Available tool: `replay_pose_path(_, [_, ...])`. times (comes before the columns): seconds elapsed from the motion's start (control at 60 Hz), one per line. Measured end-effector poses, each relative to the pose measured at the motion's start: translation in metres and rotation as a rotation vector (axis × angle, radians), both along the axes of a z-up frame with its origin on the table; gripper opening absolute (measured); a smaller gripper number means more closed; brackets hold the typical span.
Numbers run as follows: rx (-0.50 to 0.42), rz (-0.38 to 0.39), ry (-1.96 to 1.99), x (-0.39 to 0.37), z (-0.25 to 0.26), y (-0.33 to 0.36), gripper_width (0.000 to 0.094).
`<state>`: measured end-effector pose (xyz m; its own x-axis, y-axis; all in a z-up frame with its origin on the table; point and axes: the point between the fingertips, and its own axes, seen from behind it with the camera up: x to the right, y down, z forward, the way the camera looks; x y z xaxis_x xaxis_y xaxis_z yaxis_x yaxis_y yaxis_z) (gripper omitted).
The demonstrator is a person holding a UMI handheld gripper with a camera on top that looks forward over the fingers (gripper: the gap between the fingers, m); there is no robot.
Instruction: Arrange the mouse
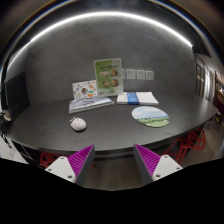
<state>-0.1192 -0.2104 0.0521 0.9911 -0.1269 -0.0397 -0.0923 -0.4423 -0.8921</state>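
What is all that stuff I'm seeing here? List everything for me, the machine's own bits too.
mouse: one, white, on the table ahead of the left finger, apart from it.
round mat: one, green and white, on the table beyond the right finger.
upright card: one, green and white, standing at the table's back.
papers: a few, pale, lying behind the mouse.
flat booklet: one, white and blue, right of the papers.
table: one, dark.
gripper: one, white fingers with magenta pads, jaws open, holding nothing.
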Motion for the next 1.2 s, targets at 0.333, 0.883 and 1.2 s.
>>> replay_pose_path(0.333, [0.019,0.228,0.003,-0.076,-0.028,0.074,0.0808])
replay_pose_path(0.883, [-0.051,0.206,-0.014,-0.13,-0.057,0.224,0.0759])
replay_pose_path(1.2, [-0.07,0.174,-0.033,-0.134,-0.061,0.231,0.0525])
